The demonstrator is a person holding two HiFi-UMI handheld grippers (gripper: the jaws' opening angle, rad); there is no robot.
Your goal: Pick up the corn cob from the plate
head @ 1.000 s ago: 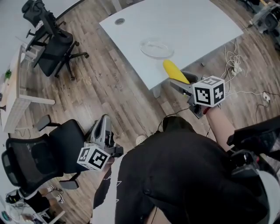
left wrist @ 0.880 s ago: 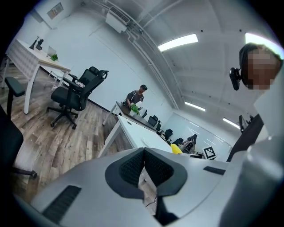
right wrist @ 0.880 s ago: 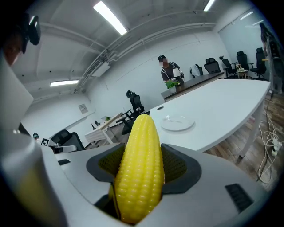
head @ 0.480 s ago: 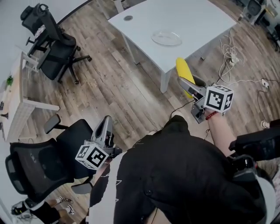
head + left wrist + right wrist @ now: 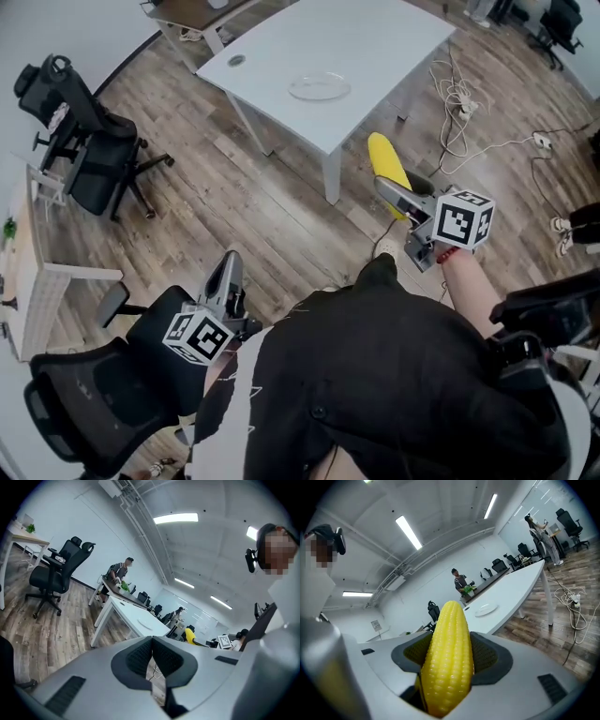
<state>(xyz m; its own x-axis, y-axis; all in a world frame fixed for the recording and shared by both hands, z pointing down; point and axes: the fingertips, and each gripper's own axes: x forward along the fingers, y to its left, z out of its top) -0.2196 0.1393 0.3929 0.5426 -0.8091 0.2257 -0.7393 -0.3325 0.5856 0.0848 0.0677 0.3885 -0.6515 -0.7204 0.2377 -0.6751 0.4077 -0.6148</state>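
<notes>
My right gripper [image 5: 392, 187] is shut on a yellow corn cob [image 5: 386, 161], held over the wooden floor well clear of the white table [image 5: 375, 56]. Seen from the right gripper view, the cob [image 5: 448, 653] stands upright between the dark pads [image 5: 486, 656]. The clear glass plate [image 5: 319, 88] lies bare on the table, small and far in the right gripper view [image 5: 486, 609]. My left gripper [image 5: 226, 274] hangs low at my left side by a black chair, its pads [image 5: 140, 657] pressed together on nothing.
A black office chair [image 5: 89, 389] is close to my left gripper and another [image 5: 89, 155] stands farther off. Cables [image 5: 459, 98] trail on the floor right of the table. A wooden desk [image 5: 28, 272] is at the left edge. People stand at distant desks [image 5: 119, 571].
I have stepped back from the table, which now lies farther away. The right gripper still holds the cob, now lower and over the floor. The left gripper stays at my side.
</notes>
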